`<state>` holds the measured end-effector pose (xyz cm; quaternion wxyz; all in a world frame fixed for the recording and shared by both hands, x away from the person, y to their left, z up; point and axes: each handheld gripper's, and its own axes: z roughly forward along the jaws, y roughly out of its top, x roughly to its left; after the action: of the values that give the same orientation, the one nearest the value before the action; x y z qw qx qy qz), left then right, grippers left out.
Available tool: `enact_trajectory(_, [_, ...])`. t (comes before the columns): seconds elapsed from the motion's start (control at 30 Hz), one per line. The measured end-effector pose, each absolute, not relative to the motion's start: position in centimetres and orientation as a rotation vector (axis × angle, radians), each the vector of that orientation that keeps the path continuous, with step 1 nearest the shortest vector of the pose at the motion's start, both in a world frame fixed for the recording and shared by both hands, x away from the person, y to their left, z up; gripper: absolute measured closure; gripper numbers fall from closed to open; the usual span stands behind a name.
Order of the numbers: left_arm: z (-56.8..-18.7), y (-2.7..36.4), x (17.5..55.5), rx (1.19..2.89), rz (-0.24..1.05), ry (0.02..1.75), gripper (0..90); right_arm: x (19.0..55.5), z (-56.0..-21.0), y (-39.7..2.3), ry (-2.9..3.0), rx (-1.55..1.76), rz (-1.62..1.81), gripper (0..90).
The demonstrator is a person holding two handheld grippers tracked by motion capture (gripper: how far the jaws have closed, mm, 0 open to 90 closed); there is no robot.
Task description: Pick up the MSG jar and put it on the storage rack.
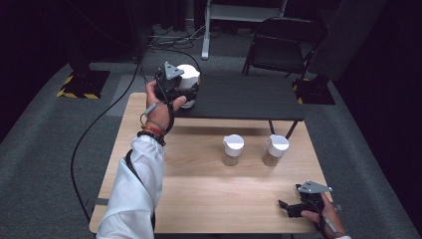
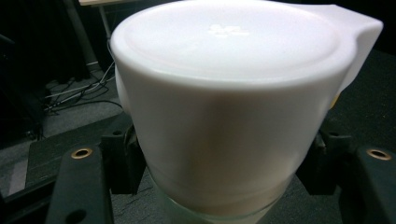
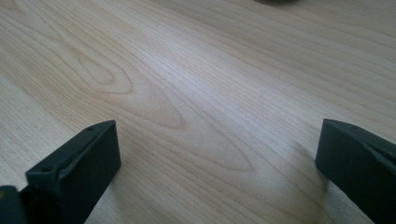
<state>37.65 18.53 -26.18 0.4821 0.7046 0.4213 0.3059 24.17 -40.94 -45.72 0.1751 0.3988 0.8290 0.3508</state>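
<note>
Left gripper (image 1: pixel 175 92) clamped on a white-lidded glass jar (image 1: pixel 188 79) at the near left end of the dark grey raised shelf (image 1: pixel 249 99). Left gripper view adds detail: jaws press the jar's sides below the lid (image 2: pixel 233 42), which carries a side tab.

Right gripper (image 1: pixel 291 206) rests at the light wooden table's (image 1: pixel 199 189) near right corner; right gripper view shows its jaws wide apart, nothing between them but wood grain.

Two similar white-lidded jars (image 1: pixel 233 149) stand mid-table.

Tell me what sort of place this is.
Probably a recording studio or lab: black curtains all round, cables trailing over grey carpet, hazard-striped stand bases, a folding chair.
</note>
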Motion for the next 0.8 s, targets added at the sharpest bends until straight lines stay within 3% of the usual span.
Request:
enact_trajectory(0.57, [-27.12, 18.90, 37.31, 1.695, 0.756, 1.031, 24.9, 24.18, -45.71, -40.92, 2.350, 1.129, 0.993, 0.0])
enact_trajectory(0.8, [-27.26, 18.44, 37.25, 1.692, 0.780, 1.053, 17.4, 24.18, -45.72, -40.92, 2.350, 1.129, 0.993, 0.0])
